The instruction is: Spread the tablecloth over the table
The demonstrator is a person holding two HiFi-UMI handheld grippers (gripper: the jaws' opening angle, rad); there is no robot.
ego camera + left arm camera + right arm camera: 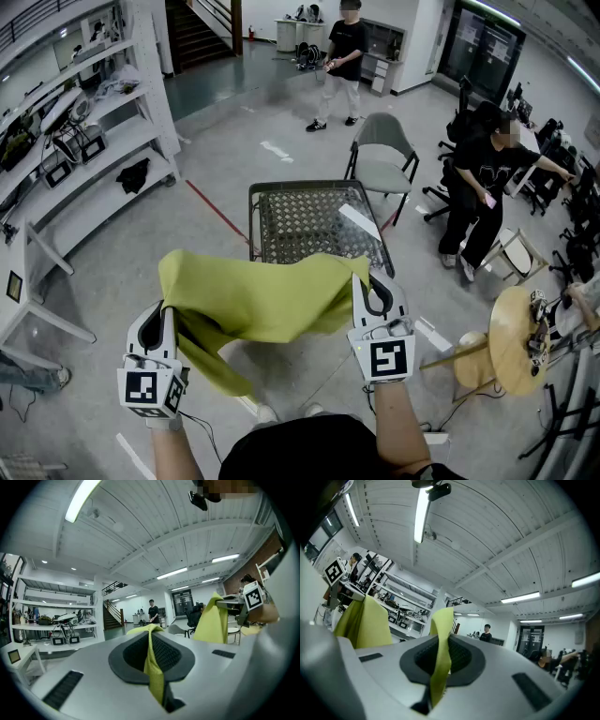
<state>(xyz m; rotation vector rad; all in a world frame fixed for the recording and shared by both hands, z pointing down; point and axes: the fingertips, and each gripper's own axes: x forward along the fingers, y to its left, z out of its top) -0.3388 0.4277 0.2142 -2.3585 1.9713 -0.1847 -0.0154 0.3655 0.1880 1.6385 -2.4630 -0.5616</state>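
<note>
Left tool (167, 309): clenched on one cloth corner, at 7 o'clock in head view.
Right tool (372, 286): clenched on another corner, at 5 o'clock.
Cloth (258, 298): yellow-green, held up in the air between both tools, sagging in the middle, one fold drooping toward 7 o'clock.
Desk (305, 220): dark mesh top, at 12 o'clock from cloth; white sheet (359, 222) lying at its 3 o'clock side.
Chair (382, 150): grey, beyond desk at 1 o'clock.
</note>
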